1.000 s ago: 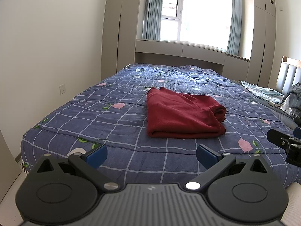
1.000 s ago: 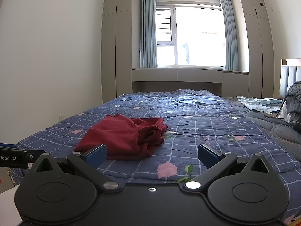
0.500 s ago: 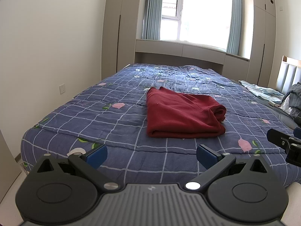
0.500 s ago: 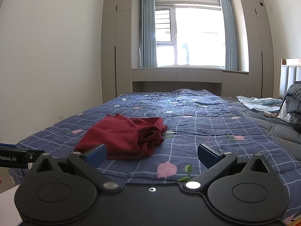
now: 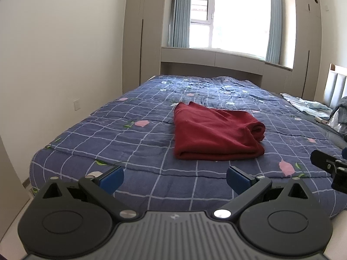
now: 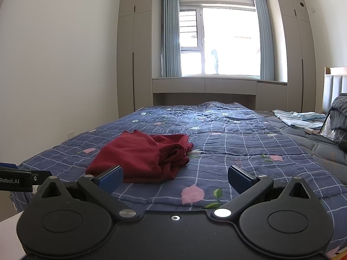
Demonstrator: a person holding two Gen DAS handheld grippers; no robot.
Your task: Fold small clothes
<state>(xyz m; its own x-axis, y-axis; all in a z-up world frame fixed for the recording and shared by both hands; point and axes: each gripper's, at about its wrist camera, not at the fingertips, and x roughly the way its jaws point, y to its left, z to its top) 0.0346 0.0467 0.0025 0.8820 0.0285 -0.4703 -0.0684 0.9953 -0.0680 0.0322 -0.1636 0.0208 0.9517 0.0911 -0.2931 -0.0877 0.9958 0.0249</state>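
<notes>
While the red garment (image 5: 216, 134) is lying folded on the quilt (image 5: 130, 143), both grippers, left (image 5: 174, 176) and right (image 6: 175, 176), are hovering wide-fingered, holding nothing.

**Two open grippers, both holding nothing**

The black left gripper with blue finger pads (image 5: 174, 176) has its two fingers spread wide apart. Nothing sits between them. Its blue pads (image 5: 111, 176) point forward and tilt a little outward.

The black right gripper with blue finger pads (image 6: 175, 176) looks the same way. Its fingers are far apart and hold nothing.

The two grippers are side by side. A bit of the right one shows at the right edge of the left camera's view (image 5: 329, 166). A bit of the left one shows at the left edge of the right camera's view (image 6: 19, 179).
</notes>
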